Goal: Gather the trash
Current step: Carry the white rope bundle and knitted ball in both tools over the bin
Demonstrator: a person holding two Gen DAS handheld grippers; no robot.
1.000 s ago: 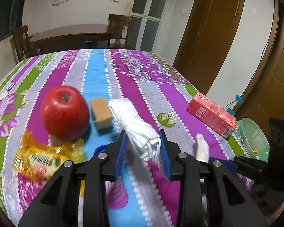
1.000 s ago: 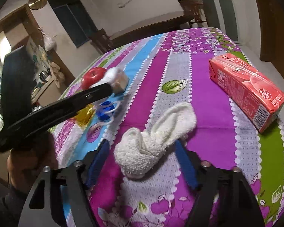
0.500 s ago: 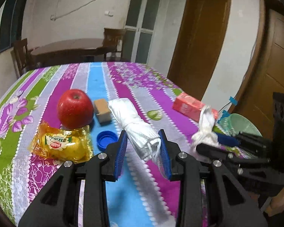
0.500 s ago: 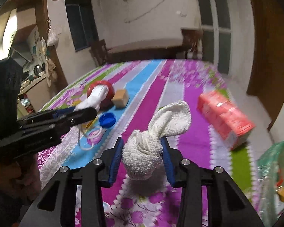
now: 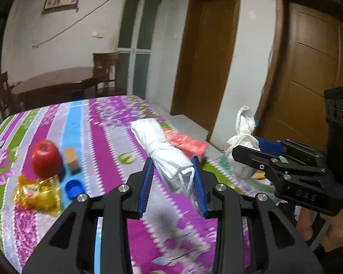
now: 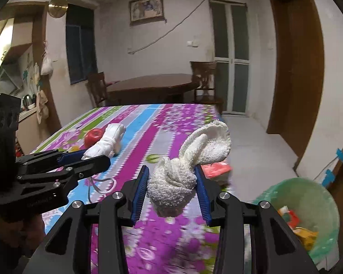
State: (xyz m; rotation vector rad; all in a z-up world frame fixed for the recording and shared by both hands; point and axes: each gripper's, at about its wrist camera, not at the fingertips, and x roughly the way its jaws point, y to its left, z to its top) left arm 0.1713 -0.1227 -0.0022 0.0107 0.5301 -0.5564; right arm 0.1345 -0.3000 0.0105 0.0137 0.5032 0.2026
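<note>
My left gripper (image 5: pixel 172 183) is shut on a rolled white plastic bag (image 5: pixel 164 150) with loose string and holds it above the striped tablecloth (image 5: pixel 103 146). My right gripper (image 6: pixel 172 190) is shut on a crumpled white cloth wad (image 6: pixel 185 166), lifted over the table's right side. The right gripper with its wad (image 5: pixel 242 141) shows at the right of the left wrist view. The left gripper with its bag (image 6: pixel 105 142) shows at the left of the right wrist view. A green trash bin (image 6: pixel 308 207) with scraps inside stands low at the right, off the table edge.
On the table lie a red apple (image 5: pixel 46 158), a tan sponge block (image 5: pixel 71 161), a blue bottle cap (image 5: pixel 74 188), a yellow snack wrapper (image 5: pixel 36 193) and a red juice carton (image 5: pixel 187 145). A dark wooden table and chairs (image 6: pixel 153 88) stand behind. Brown doors are on the right.
Both grippers have risen off the table with their loads and swung right toward the table's edge; the green bin now shows larger in the right wrist view.
</note>
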